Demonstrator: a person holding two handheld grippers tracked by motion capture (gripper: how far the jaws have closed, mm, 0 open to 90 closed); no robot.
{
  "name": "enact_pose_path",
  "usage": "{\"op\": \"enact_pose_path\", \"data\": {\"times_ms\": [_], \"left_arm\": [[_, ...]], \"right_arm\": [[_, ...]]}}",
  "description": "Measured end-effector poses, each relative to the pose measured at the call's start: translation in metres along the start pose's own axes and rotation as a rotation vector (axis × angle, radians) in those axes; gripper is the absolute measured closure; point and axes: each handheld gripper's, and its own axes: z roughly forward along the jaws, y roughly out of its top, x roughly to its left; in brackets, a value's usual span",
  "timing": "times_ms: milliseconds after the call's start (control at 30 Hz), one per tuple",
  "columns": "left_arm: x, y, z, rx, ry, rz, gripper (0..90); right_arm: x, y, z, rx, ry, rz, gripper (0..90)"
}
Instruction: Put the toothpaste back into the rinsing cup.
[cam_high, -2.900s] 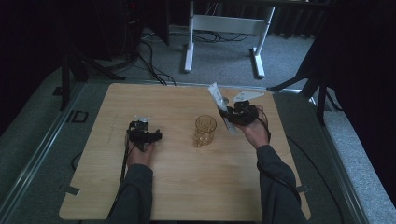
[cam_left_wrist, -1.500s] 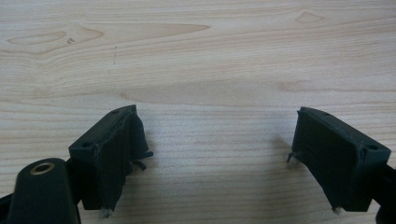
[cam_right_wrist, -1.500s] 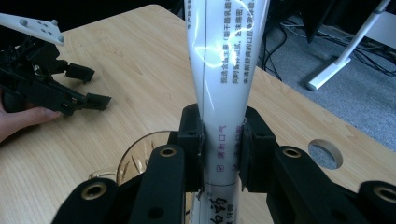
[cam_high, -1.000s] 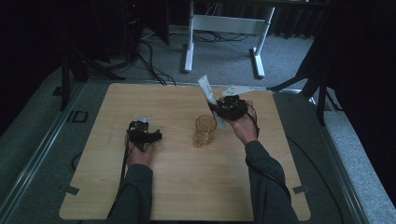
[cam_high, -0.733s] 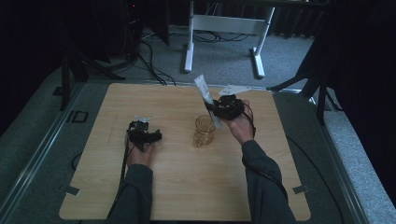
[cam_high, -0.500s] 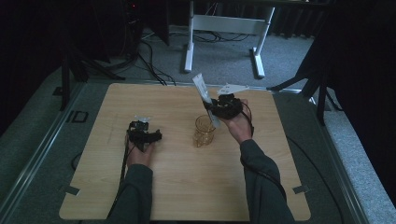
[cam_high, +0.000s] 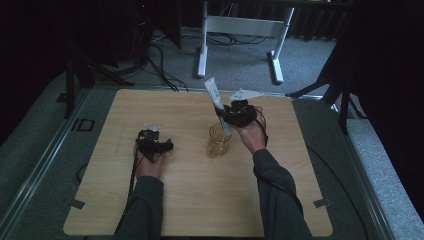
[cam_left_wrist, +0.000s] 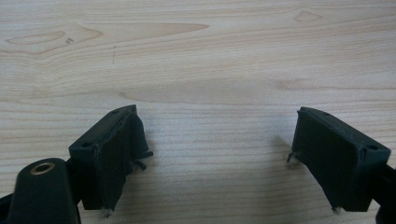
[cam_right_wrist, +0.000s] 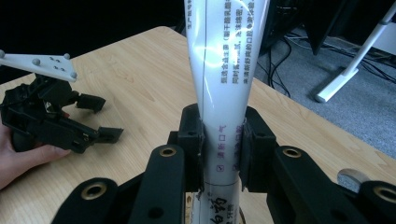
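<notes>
Item: white tube (cam_right_wrist: 219, 93), clamped between closed jaws of right gripper (cam_high: 234, 116), carried left since earlier and now tilted above glass (cam_high: 219, 140), lower end seemingly inside; left gripper (cam_high: 152, 145) open, empty, resting on table (cam_high: 190, 200)

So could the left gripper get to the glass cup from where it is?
Probably yes. The left gripper is open, and only bare table lies between it and the glass cup.
</notes>
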Motion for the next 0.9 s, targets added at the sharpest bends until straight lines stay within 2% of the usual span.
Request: {"op": "enact_pose_path", "data": {"times_ms": [400, 900], "left_arm": [[0.0, 0.0, 0.0, 0.0, -0.002, 0.001, 15.1], [0.0, 0.0, 0.0, 0.002, -0.003, 0.003, 15.1]], "right_arm": [[0.005, 0.002, 0.009, -0.012, -0.014, 0.017, 74.0], [0.009, -0.003, 0.018, 0.004, -0.019, 0.014, 73.9]]}}
